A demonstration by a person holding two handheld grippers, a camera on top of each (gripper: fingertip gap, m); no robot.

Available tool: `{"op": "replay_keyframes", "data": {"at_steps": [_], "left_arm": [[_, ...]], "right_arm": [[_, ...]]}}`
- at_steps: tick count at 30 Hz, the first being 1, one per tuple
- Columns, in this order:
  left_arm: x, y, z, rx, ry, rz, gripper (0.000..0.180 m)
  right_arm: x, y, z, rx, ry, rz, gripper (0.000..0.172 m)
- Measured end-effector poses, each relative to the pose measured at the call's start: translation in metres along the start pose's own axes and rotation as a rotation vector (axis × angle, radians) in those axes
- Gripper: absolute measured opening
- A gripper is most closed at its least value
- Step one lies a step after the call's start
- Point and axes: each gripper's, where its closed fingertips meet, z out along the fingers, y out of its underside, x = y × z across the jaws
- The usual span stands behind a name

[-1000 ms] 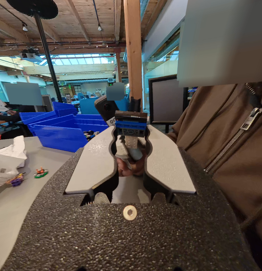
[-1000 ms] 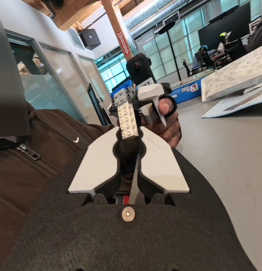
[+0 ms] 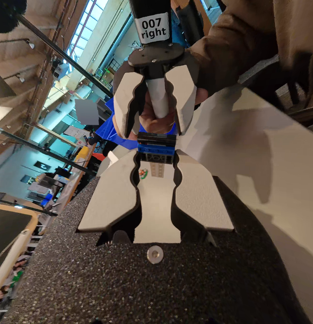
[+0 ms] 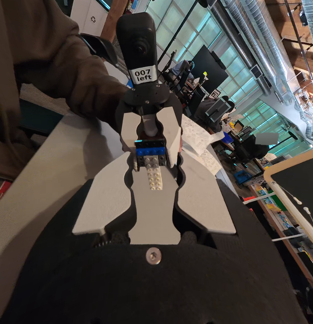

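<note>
- Brick stack (image 4: 150, 157): shiny hard plastic with bumps, in black, blue, grey and cream.
- Left gripper (image 3: 156, 158) fingers (image 3: 115, 192): matt white tops, a bit grainy, with black edges.
- Gripper body (image 3: 117, 280): rough black, speckled.
- Screw (image 3: 155, 254): shiny metal.
- Sleeve (image 4: 64, 70): soft brown cloth.
- Table (image 3: 257, 157): smooth, matt grey.
- Sheets (image 4: 197, 140): thin white paper.

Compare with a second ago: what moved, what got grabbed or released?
The right gripper let go of the white brick: before its fingers were closed on it, now they stand apart either side of it without touching. Both views have rolled, so the table now runs slanted. Unchanged: the left gripper still clamps the brick assembly of black, blue and grey pieces, white brick attached.
</note>
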Motion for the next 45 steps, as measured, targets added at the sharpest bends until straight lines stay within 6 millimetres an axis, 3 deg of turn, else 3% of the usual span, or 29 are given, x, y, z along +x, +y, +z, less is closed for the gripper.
{"op": "replay_keyframes", "data": {"at_steps": [5,9,13,19,35,42,45], "left_arm": [[-0.037,0.028,0.002,0.004,-0.070,0.032,0.035],[-0.045,0.048,-0.002,-0.028,-0.112,0.012,0.036],[-0.038,0.064,-0.002,-0.063,-0.077,-0.068,0.035],[-0.020,0.080,0.002,-0.090,-0.009,-0.097,0.035],[-0.004,0.081,0.006,-0.117,0.042,-0.067,0.035],[0.017,0.084,0.005,-0.119,0.159,-0.032,0.035],[0.012,0.090,0.001,-0.117,0.142,-0.062,0.035]], "right_arm": [[0.032,0.020,0.017,-0.010,0.043,-0.033,0.052],[0.050,0.039,0.025,0.022,0.120,0.033,0.047],[0.041,0.058,0.030,-0.016,0.112,0.022,0.045],[0.030,0.069,0.034,-0.076,0.093,-0.006,0.045],[0.013,0.075,0.039,-0.142,0.063,-0.054,0.033],[-0.006,0.082,0.033,-0.168,-0.086,-0.084,0.033],[-0.005,0.087,0.026,-0.171,-0.108,-0.066,0.033]]}}
